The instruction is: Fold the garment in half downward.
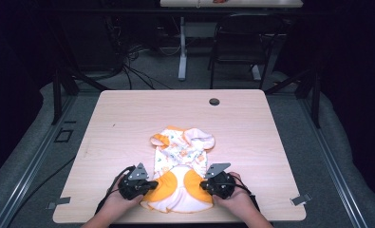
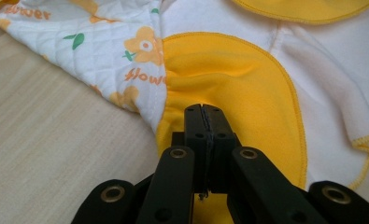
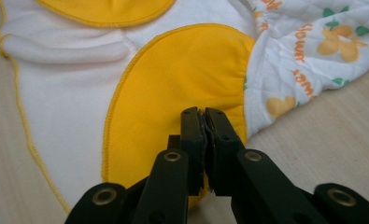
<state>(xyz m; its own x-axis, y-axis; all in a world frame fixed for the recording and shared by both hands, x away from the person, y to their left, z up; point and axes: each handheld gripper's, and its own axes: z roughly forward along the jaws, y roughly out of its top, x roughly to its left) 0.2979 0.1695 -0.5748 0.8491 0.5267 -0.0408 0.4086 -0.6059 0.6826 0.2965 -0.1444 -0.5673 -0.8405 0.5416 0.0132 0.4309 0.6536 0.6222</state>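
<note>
Lying in the lower middle of the high view, a small flower-print garment [image 1: 181, 168] with orange panels rests flat on the wooden table [image 1: 128, 123], with the left gripper [image 1: 149, 186] at its lower left edge and the right gripper [image 1: 203, 185] at its lower right edge, each held in a hand. In the left gripper view the black jaws rise from the bottom centre and are pinched together on the orange panel [image 2: 229, 84], the quilted print reaching to the upper left. In the right gripper view the jaws are likewise clamped on an orange panel [image 3: 173, 79], white fleece at the left and print at the upper right.
</note>
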